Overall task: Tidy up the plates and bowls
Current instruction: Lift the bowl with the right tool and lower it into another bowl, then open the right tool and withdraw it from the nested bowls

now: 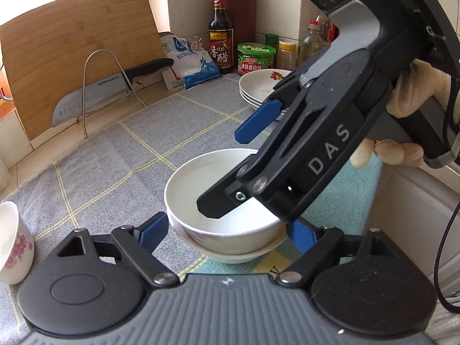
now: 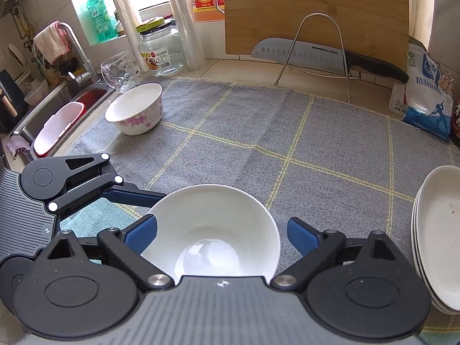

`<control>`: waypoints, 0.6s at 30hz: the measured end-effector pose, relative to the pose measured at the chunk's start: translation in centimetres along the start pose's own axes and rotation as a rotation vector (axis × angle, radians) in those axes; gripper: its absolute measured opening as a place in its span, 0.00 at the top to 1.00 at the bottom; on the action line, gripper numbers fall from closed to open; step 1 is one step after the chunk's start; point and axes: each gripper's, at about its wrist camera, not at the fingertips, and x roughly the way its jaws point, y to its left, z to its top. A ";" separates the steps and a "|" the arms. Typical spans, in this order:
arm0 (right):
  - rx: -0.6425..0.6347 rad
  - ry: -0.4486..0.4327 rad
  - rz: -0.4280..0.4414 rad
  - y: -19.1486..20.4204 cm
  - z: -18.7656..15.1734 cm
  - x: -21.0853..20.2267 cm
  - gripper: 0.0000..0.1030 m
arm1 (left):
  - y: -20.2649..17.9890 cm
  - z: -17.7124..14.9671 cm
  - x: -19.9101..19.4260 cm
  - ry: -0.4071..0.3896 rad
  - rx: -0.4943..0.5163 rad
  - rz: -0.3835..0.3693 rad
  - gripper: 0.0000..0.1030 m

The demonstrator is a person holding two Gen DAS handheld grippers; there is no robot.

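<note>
Sitting between spread fingers (image 2: 302, 237): stacked bowls (image 2: 211, 230).

Two wrist fisheyes, both close over the counter, angled down.
Left view faces the back-right corner, crossed by the right gripper (image 1: 227, 169). Right view faces the window and sink. Shared: stacked plain white bowls (image 1: 224, 201) (image 2: 212, 230), grey checked cloth (image 1: 115, 155) (image 2: 258, 132), bamboo cutting board (image 1: 74, 43) (image 2: 316, 8).
</note>
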 end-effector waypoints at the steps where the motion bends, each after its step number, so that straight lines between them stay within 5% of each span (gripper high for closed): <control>1: -0.012 0.002 -0.009 0.2 0.0 0.0 0.01 | 0.1 -0.1 -0.2 0.001 -0.001 0.001 0.14; 18: -0.124 0.006 -0.136 2.6 -0.5 0.3 0.00 | 3.1 -2.6 -2.9 0.001 -0.063 0.045 0.14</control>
